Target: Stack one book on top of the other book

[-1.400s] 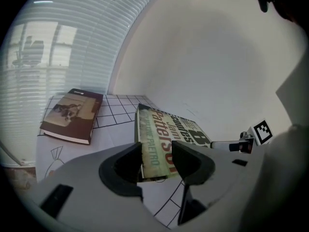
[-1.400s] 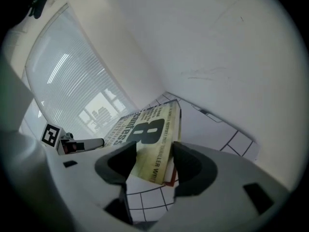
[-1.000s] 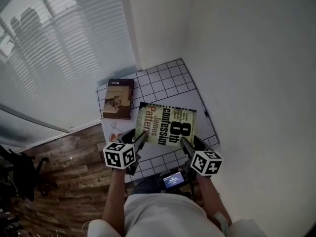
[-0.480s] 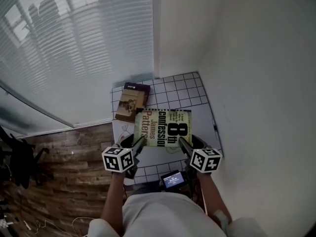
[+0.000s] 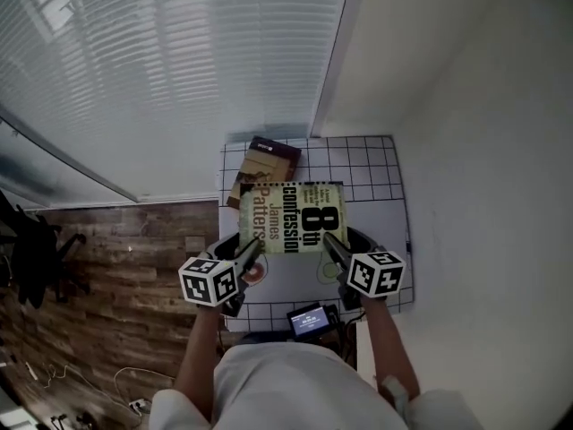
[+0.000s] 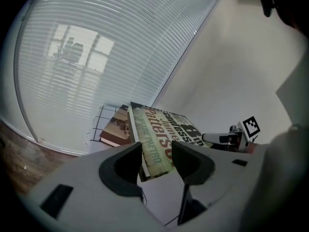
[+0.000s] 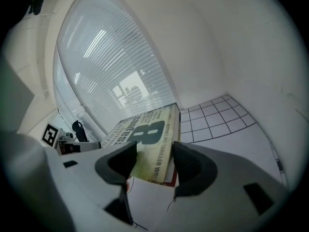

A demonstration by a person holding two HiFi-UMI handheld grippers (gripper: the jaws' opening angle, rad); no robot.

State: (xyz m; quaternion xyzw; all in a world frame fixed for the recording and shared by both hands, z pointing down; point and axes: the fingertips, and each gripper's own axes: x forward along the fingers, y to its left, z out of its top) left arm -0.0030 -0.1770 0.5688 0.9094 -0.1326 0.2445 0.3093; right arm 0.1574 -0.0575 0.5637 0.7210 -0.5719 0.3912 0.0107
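Note:
A thick yellow-green paperback with a large black "8" hangs above the white gridded table, held level between both grippers. My left gripper is shut on its near left corner; in the left gripper view the jaws clamp the book's spine edge. My right gripper is shut on the near right corner, and the book sits between its jaws. A brown-covered book lies flat at the table's far left, its near part hidden under the held book; the left gripper view shows this brown book too.
Closed window blinds run along the far left, and a plain white wall bounds the right. A small device with a lit screen sits at the table's near edge. Wooden floor lies to the left.
Both grippers carried the yellow-green book away from me and leftward; in the head view it now overlaps the brown book's near part, where before the two lay apart.

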